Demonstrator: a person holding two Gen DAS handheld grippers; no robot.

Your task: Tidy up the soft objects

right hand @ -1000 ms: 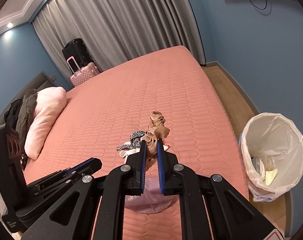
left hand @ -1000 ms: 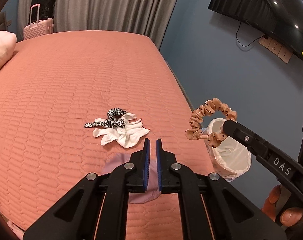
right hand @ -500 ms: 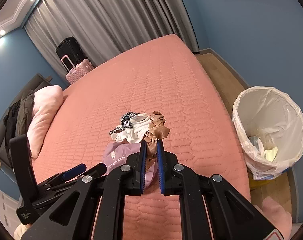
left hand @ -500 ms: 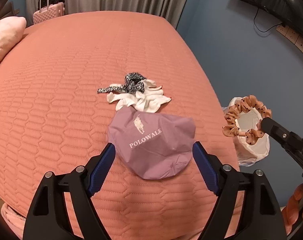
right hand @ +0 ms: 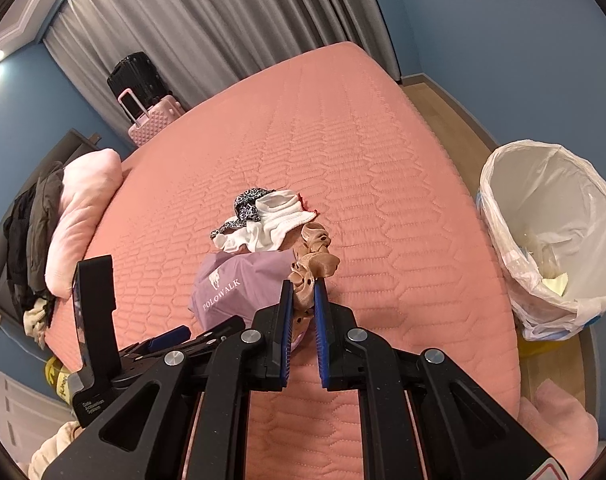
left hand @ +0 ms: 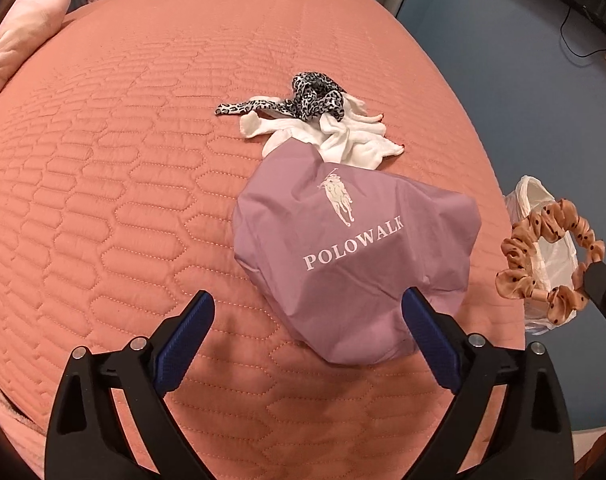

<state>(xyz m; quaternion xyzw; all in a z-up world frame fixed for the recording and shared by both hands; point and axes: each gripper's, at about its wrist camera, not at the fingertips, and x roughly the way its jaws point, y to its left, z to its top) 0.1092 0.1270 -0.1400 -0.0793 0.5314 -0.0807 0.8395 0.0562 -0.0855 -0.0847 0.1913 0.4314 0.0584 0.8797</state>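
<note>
Scrunchie [right hand: 313,258] sits clamped in your right tool [right hand: 301,292], just beside the mauve POLOWALK pouch [left hand: 351,256]; your left tool [left hand: 309,320], jaws opening, hovers empty above that pouch.

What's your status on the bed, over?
Left claw opening, empty, above purple pouch. Right claw shut on tan scrunchie. White cloths and leopard scrunchie beyond pouch; nothing blocking.

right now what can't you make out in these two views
- Pouch opening and contents: neither view shows them.
- Socks: near edge under the pouch, left wrist view; count unclear.
- Scrunchie: lower part between the right jaws, right wrist view.
- Bin contents: too small.
</note>
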